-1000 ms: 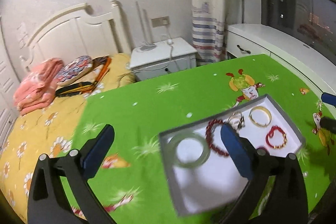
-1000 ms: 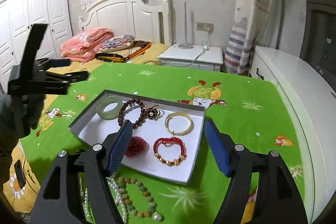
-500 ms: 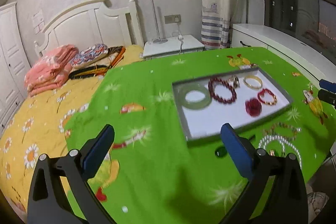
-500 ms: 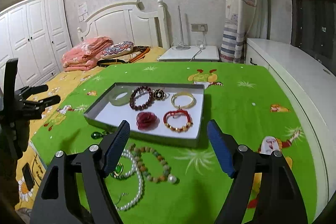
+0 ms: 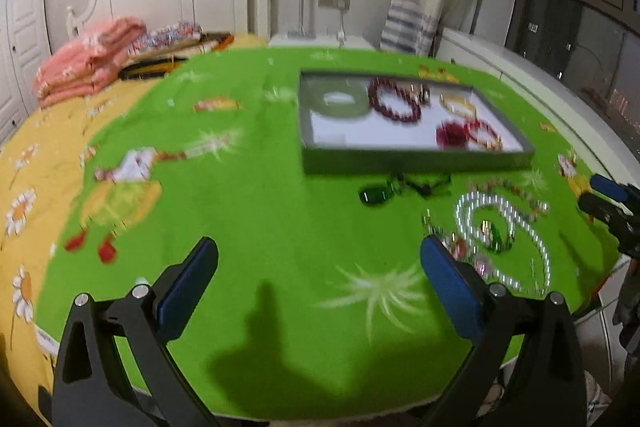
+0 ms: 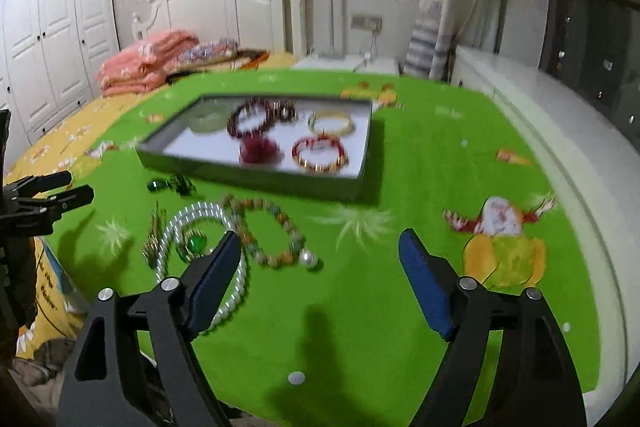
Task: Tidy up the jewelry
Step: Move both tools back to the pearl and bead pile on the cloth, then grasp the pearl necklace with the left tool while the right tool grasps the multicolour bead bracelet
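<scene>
A grey tray (image 5: 416, 159) (image 6: 256, 173) lies on the green cloth and holds a jade bangle (image 5: 338, 101), a dark red bead bracelet (image 5: 394, 101), a gold bangle (image 6: 331, 122), a red flower (image 6: 258, 149) and a red-and-gold bracelet (image 6: 320, 153). Loose in front of it lie a pearl necklace (image 5: 504, 227) (image 6: 192, 219), a coloured bead necklace (image 6: 276, 235) and a green pendant (image 5: 372, 195). My left gripper (image 5: 318, 271) is open and empty, well short of the tray. My right gripper (image 6: 320, 259) is open and empty, near the necklaces.
The green cloth (image 6: 420, 163) covers a table beside a bed with folded pink blankets (image 5: 88, 63). A white cabinet (image 6: 560, 115) runs along the right side. A nightstand (image 6: 344, 61) stands behind. Each gripper shows at the edge of the other's view.
Both grippers have pulled back and away from the tray, toward the table's near edge. The loose necklaces have come into view. Both stayed open and empty.
</scene>
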